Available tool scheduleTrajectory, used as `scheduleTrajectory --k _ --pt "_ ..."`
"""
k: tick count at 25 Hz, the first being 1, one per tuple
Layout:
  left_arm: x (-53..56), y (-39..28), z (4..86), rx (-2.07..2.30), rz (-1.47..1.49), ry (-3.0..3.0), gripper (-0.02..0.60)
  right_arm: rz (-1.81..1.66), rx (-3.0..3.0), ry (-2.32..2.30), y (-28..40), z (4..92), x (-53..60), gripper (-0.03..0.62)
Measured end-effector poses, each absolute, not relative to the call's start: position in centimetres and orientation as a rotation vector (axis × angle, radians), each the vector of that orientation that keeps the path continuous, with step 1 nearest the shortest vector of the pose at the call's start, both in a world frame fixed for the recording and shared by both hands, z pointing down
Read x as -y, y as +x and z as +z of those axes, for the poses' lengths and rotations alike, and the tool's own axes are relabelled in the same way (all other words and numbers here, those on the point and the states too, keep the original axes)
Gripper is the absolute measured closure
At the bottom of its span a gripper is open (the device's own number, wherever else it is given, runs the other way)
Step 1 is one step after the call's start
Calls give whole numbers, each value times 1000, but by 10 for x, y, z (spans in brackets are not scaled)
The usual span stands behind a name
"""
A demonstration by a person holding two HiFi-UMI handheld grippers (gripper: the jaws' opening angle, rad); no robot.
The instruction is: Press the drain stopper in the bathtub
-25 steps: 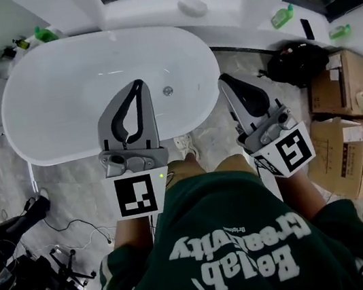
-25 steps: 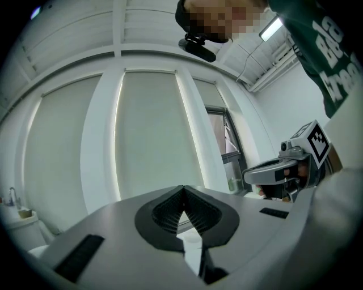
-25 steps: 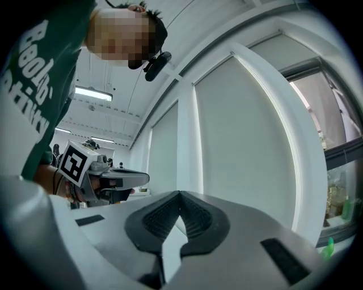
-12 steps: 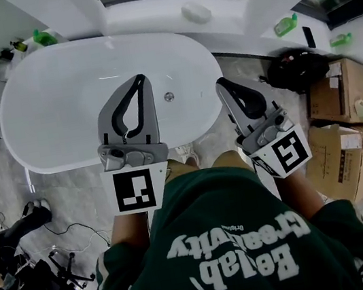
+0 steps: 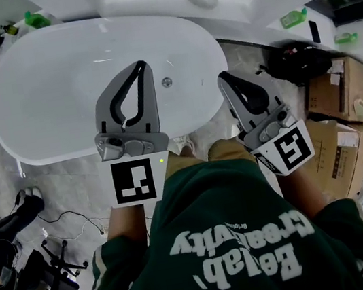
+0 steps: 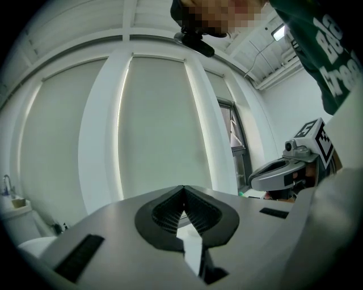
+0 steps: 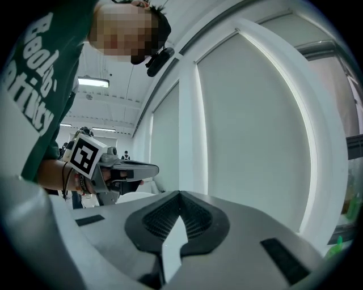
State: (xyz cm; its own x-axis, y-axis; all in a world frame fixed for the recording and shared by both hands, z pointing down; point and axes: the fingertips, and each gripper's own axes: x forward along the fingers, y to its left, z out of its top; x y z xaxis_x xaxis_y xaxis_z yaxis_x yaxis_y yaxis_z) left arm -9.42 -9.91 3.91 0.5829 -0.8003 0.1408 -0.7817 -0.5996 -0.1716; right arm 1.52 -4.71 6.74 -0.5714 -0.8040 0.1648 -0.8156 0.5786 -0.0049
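Grey tiled floor (image 5: 58, 189), with cardboard boxes (image 5: 341, 90) at the right, surrounds a white freestanding bathtub (image 5: 49, 94). Nearest the camera, the person's forearms come out from a green sweatshirt (image 5: 231, 236), each holding a tool at about waist height and pointing away from the body. The left tool (image 5: 142, 67) hangs over the near right part of the tub, jaws together on nothing. The right tool (image 5: 223, 79) is over the floor just outside the tub's right rim, also closed and empty. Farther on, the drain stopper (image 5: 167, 82) sits on the tub floor between the two tips, closer to the left one.

Both tool cameras face the far wall, not the drain, so aiming depends on the head view. The stopper is small and shiny. A closed tip brought down off-centre would likely skid onto the glossy enamel, or tilt the cap without clicking it.
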Motion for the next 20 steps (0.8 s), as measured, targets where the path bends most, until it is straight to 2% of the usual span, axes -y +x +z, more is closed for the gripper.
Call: scheduleTrajectory --k 9,20 --pt "94 -98 39 -1441 -296 -2704 574 15 2754 1248 -13 49 50 580" --pt "98 -71 36 -1574 -362 -2633 574 -23 2875 1124 16 27 79 580"
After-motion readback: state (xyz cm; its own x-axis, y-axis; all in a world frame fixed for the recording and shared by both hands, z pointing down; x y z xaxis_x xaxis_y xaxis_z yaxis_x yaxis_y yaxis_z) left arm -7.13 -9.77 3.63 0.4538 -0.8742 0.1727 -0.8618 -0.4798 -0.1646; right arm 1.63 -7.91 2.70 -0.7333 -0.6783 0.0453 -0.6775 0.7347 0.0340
